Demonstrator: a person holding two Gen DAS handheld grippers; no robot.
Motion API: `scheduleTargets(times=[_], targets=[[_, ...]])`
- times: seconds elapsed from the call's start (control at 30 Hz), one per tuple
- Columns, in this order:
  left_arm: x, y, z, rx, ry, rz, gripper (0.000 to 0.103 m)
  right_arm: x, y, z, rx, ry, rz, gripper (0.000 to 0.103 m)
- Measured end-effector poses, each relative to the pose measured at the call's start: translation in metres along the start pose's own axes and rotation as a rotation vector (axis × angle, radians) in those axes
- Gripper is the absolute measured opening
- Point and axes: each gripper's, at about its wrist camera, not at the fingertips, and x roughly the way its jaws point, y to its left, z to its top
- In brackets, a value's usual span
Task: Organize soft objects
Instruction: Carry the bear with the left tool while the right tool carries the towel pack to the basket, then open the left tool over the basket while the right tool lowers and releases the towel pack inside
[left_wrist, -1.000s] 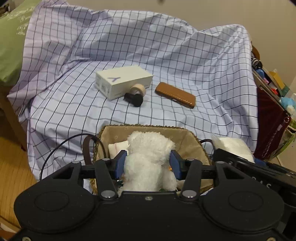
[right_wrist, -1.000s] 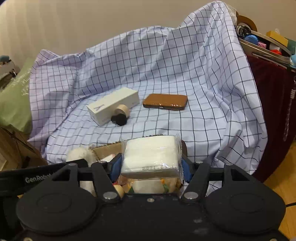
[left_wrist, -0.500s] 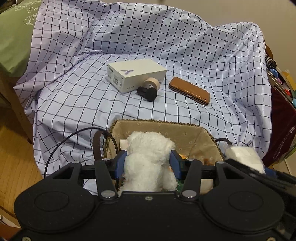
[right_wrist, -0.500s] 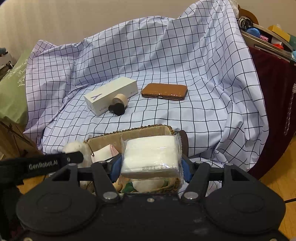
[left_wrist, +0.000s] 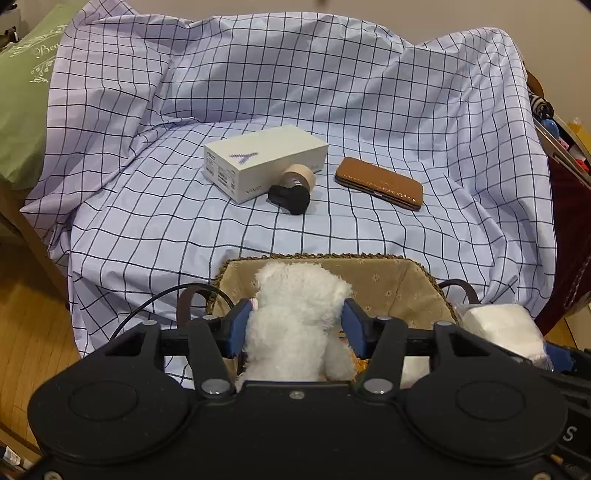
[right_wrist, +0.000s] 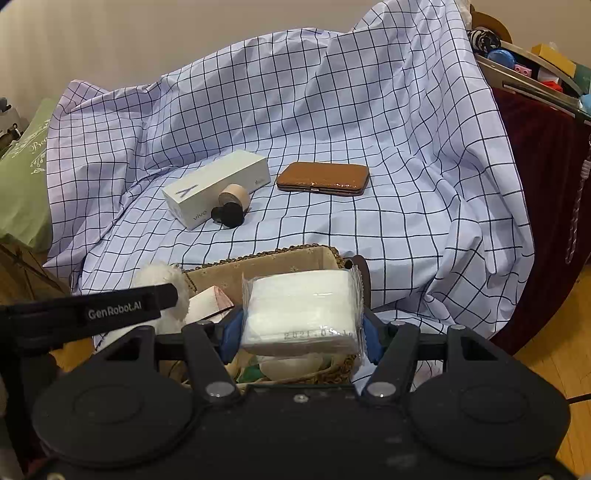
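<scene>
Left gripper jaws opening round plush toy over basket.

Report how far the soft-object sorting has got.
Done: some items already lie in the basket. In hand: the left tongs are opening around the white plush toy over the basket; the right tongs grip the wrapped tissue pack. Left: dropping both in. The hard white box, brown case stay on the cloth.

The white box mid-frame says "vivo" with a big Y on top, and the black gripper arm at lower left reads "GenRobot.AI".
</scene>
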Motion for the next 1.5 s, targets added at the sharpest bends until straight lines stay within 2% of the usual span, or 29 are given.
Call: scheduleTargets(times=[0.1, 0.37, 0.67, 0.8, 0.9, 1.5], targets=[[-0.002, 0.000, -0.003, 0.001, -0.005, 0.004, 0.062, 0.000, 0.000, 0.000, 0.000, -0.001, 0.000, 0.062], [-0.006, 0.008, -0.004, -0.042, -0.013, 0.020, 0.063, 0.001, 0.000, 0.000, 0.000, 0.000, 0.002, 0.062], [-0.016, 0.019, -0.009, -0.085, -0.050, 0.090, 0.065, 0.007, 0.010, 0.000, -0.034, 0.015, 0.027, 0.062], [-0.019, 0.021, -0.009, -0.096, -0.061, 0.096, 0.073, 0.011, 0.016, 0.001, -0.056, 0.011, 0.045, 0.063], [-0.019, 0.021, -0.010, -0.095, -0.066, 0.098, 0.073, 0.011, 0.017, 0.001, -0.055, 0.004, 0.075, 0.069], [-0.018, 0.017, -0.014, -0.079, -0.053, 0.094, 0.076, 0.011, 0.007, -0.001, 0.004, 0.010, 0.037, 0.069]])
